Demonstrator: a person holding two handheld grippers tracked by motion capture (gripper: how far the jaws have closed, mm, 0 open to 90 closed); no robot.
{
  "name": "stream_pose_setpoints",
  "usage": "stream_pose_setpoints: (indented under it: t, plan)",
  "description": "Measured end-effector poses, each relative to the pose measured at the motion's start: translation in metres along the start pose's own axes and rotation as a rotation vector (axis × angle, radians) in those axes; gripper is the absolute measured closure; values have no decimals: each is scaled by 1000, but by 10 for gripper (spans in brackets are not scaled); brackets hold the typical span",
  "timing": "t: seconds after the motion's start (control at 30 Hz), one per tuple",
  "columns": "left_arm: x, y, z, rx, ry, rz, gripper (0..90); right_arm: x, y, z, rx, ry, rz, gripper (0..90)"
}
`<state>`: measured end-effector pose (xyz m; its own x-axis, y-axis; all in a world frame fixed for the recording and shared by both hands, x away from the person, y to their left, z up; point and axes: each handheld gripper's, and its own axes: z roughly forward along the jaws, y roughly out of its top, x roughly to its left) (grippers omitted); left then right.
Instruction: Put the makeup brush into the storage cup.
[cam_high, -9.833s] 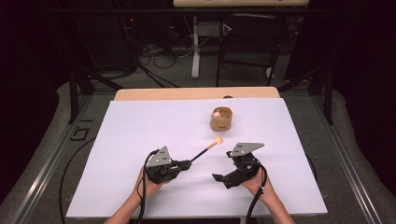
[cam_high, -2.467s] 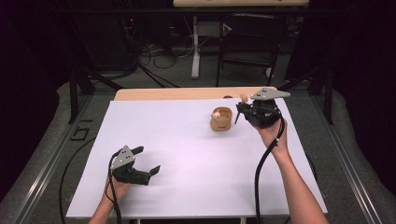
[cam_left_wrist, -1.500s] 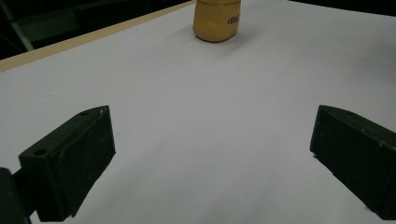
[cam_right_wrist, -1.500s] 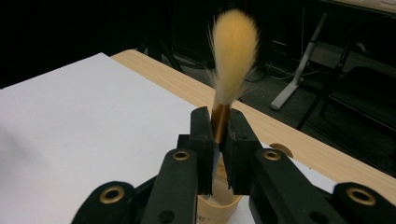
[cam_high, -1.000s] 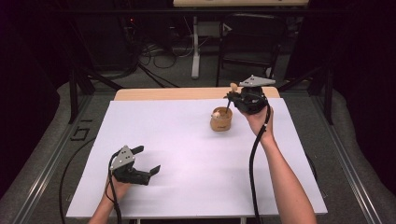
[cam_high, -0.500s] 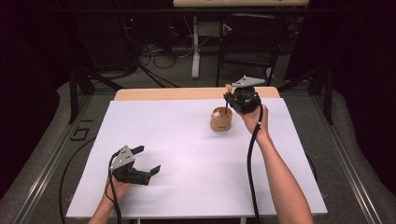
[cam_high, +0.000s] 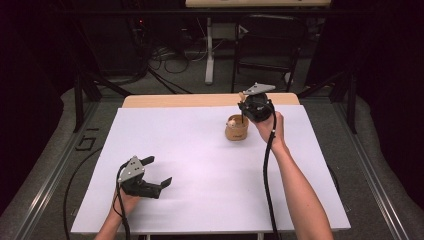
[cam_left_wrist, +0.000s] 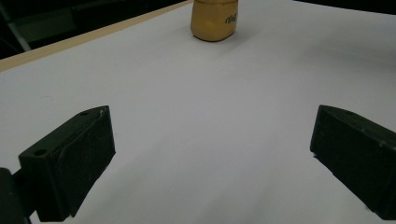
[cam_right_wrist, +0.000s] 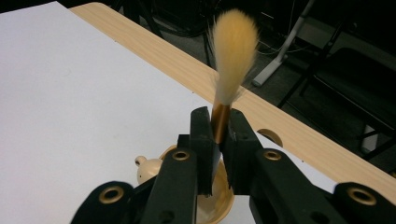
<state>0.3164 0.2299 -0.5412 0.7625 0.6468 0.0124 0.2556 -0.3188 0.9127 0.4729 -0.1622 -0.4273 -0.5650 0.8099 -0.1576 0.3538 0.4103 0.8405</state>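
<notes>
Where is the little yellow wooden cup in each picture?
High view: the cup stands right of centre on the far part of the white sheet, just left of the right tool.
Left gripper view: top centre, far ahead, its rim cut off by the frame.
Right gripper view: bottom centre, its rim peeking out behind the right tool's jaws.
Shared landmark: the table's tan wooden edge.

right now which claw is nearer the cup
Right. The right claw hangs just above the cup, gripping a brush. The left claw rests far off at the near left of the table.
</notes>
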Motion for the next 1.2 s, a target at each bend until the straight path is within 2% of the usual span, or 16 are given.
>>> stream_pose_setpoints:
  t: [0.17, 0.3, 0.4, 0.47, 0.5, 0.53, 0.6, 0.67, 0.73, 0.87, 1.0, 1.17, 1.2]
  plan:
    - [0, 0, 0, 0, -5, -7, 0, -1, -2, 3, 10, -1, 1, 835]
    - [0, 0, 0, -2, -5, -6, 0, 1, -2, 7, 25, -12, -20, 834]
    - [0, 0, 0, -2, -4, -6, 0, 5, -4, 11, 50, -28, -57, 814]
    - [-1, 0, 0, -1, 8, -5, 0, 7, -7, 14, 68, -16, -66, 704]
    - [0, 0, 0, -1, -2, -3, 0, 7, -8, 14, 68, -11, -60, 627]
    - [0, 0, 0, 0, -2, -3, 0, 7, -9, 14, 70, -2, -46, 595]
    - [-1, 0, 0, 0, 11, -5, 0, 7, -11, 13, 61, 7, -28, 470]
    - [0, 0, -1, -3, 1, -2, 0, 5, -13, 10, 52, 16, -6, 420]
    - [0, 0, -1, -5, 3, -3, 0, 3, -15, 5, 26, 31, 23, 320]
    - [-1, 0, -1, -9, 9, -2, 0, 0, -22, -4, -11, 48, 49, 196]
    - [-1, 1, -3, -24, 25, 3, 0, -3, -31, -15, -56, 84, 68, 130]
    - [-2, 2, -7, -63, 59, 15, 0, -1, -44, -32, -120, 121, 42, 46]
    - [-1, 2, -8, -65, 49, 16, 0, 0, -47, -35, -134, 128, 40, 31]
